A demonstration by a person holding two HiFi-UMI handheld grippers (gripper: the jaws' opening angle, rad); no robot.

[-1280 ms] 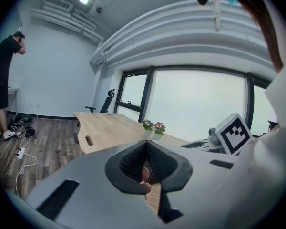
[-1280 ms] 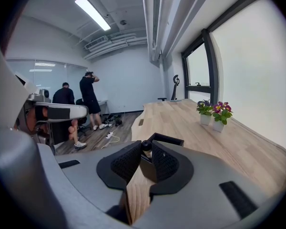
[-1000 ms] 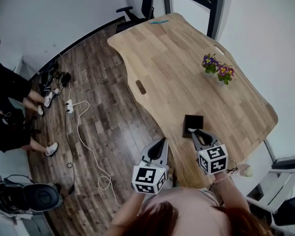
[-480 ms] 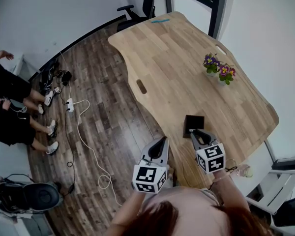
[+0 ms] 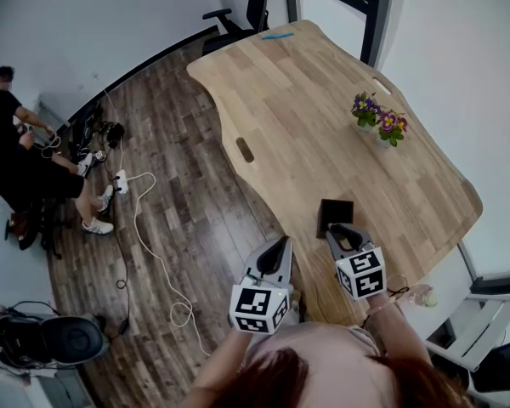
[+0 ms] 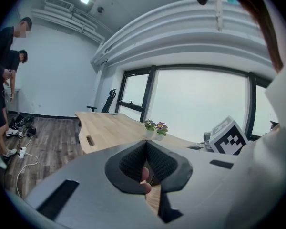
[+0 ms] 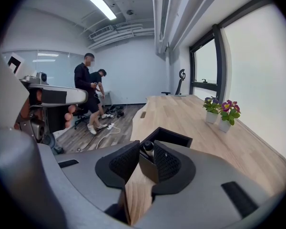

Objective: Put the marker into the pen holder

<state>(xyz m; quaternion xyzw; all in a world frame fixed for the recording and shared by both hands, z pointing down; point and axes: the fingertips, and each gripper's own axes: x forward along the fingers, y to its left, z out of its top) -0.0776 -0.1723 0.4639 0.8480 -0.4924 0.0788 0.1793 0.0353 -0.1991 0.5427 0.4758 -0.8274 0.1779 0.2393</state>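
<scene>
The black square pen holder [image 5: 335, 212] stands near the table's near edge. In the right gripper view a dark marker [image 7: 147, 147] stands up from the near side of the holder [image 7: 174, 136]. My right gripper [image 5: 339, 230] hovers just in front of the holder. Its jaws [image 7: 144, 152] have just been opening and stand apart on either side of the marker's top, without pressing it. My left gripper [image 5: 279, 246] hangs beside the table edge over the floor, its jaws [image 6: 146, 145] closed tip to tip with nothing held.
Two small flower pots [image 5: 376, 119] sit on the wooden table [image 5: 306, 100], with a blue item [image 5: 274, 36] at its far end. An office chair [image 5: 238, 19] stands beyond. People [image 5: 17, 160] and a cabled power strip [image 5: 121, 184] are on the floor to the left.
The right gripper has edged slightly left by the holder. The left gripper has stayed put. The people at the left have shifted and one now sits lower.
</scene>
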